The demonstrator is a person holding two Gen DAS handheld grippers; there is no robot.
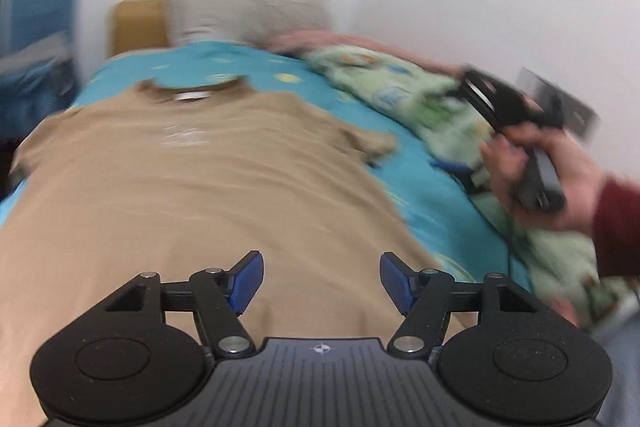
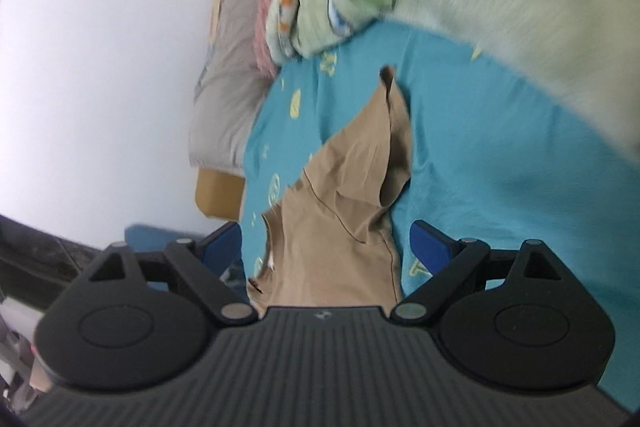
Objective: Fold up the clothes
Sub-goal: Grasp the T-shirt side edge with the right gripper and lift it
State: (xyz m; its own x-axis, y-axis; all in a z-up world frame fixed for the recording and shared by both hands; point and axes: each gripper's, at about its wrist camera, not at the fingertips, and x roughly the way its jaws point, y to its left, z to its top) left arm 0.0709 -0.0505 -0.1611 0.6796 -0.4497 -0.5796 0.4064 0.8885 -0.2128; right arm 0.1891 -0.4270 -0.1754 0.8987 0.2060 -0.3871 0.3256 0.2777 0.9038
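Two grippers are up over a bed, both with their blue-padded jaws spread wide and nothing held between them. The left gripper (image 1: 322, 281) hangs low over the lower body of a tan T-shirt (image 1: 192, 195), which lies flat and face up on the turquoise patterned bedsheet (image 1: 420, 163); the shirt's collar and white neck label point away from the tool, and one short sleeve (image 1: 372, 143) reaches out toward the right of its fingers. Ahead and to the right of this tool, a hand (image 1: 560, 183) in a dark red sleeve grips the handle of the right gripper, above a rumpled green printed blanket (image 1: 432, 95). Beyond the collar a grey pillow (image 1: 240, 15) leans at the white wall.

From the right wrist camera, the right gripper (image 2: 326, 247) is turned sideways to the bed. The shirt's shoulder and creased sleeve (image 2: 380, 147) run straight ahead between its parted fingers, without touching either pad. The green blanket is bunched farther ahead and to the right. Both views are motion-blurred.
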